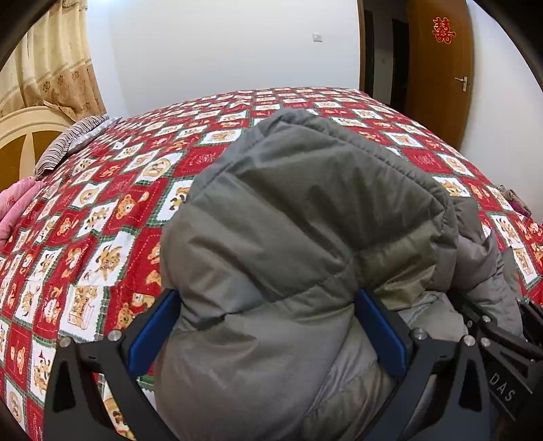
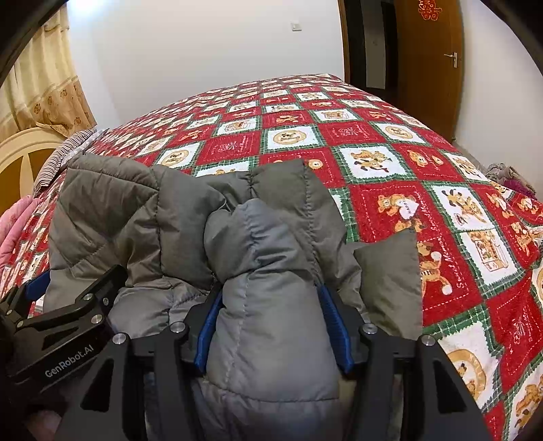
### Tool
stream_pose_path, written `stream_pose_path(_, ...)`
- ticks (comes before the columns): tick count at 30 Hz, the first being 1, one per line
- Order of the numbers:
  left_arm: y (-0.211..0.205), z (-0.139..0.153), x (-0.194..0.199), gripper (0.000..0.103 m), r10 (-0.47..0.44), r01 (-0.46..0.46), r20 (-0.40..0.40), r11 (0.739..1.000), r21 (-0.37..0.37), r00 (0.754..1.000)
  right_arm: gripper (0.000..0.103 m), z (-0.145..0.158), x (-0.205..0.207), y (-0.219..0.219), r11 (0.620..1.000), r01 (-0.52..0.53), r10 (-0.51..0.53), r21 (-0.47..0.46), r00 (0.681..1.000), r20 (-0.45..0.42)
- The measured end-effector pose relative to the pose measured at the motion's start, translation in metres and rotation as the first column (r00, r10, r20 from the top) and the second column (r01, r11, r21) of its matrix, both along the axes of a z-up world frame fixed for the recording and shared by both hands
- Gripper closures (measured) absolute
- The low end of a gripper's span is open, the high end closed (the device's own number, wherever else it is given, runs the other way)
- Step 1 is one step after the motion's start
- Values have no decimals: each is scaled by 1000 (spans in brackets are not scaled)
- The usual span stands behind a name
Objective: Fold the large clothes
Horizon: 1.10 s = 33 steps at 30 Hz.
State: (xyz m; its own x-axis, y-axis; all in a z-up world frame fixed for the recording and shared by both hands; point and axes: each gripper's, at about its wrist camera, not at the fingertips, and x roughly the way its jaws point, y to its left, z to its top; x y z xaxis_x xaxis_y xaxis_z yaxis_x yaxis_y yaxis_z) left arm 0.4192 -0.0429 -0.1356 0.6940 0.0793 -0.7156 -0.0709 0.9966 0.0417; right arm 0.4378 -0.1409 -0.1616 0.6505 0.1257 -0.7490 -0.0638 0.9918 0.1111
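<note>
The left tongs clamped a thick bunch of the grey-olive quilted puffer jacket between blue pads; the right tongs pinched a paler grey fold of it. The two stood just beside each other; the left's black frame read "GenRobot.AI" in the right wrist view, and the right's read "DAS" in the left. The jacket lay heaped on the red, white and green bear-print bedspread, lettered "Sweet Memory" and "HAPPY". Beyond, a brown wooden door bore a red double-happiness character.
</note>
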Motion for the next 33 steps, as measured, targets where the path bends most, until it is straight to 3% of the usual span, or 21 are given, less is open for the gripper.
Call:
stream_pose_path(5,-1,-2,3,0,-1,1,-13,1000,-2,1000,46,-3,2,-1,1000,-1,1,5,1000,-3)
stream_pose_path(9,10,8,1,0,-31,28,-71,999,-41,997,45,0,4,-1,1000,-19,19,4,1000,-18)
stream_pose_path(11,27,21,-17,0,-23,20,-35,996,-84,999,42,12,-3,-8,999,-33,33,16,999,-8)
stream_pose_path(14,54,31,-49,0,-37,36,-6,992,-124,999,20,32,-33,-31,999,11,-15,49,997,75)
stream_pose_path(17,73,19,-68,0,-54,47,-30,979,-196,998,19,28,-54,-54,991,22,-31,129,997,65)
stream_pose_path(20,80,-2,-75,0,-77,52,-63,942,-331,995,18,11,-62,-66,980,26,-31,200,999,25)
stream_pose_path(23,73,-6,-75,0,-103,80,-45,931,-356,994,19,0,-68,-67,966,3,-7,259,1000,13)
stream_pose_path(25,66,-4,-74,11,-162,143,-20,920,-364,987,29,-5,-67,-64,957,-32,34,289,999,-1)
stream_pose_path(26,62,-3,-73,26,-203,183,-14,908,-377,979,40,-9,-65,-64,941,-47,58,334,998,-21)
stream_pose_path(27,59,-1,-74,32,-215,196,-12,908,-369,977,44,-10,-65,-64,937,-46,59,345,998,-27)
stream_pose_path(28,56,2,-76,37,-224,207,-9,914,-348,975,47,-10,-64,-63,934,-53,68,353,997,-33)
stream_pose_path(30,47,8,-82,58,-236,224,-6,931,-288,972,67,-8,-66,-61,921,-72,89,384,996,-27)
stream_pose_path(33,47,26,-100,74,-210,206,5,956,-211,978,78,4,-75,-46,933,-115,117,342,993,16)
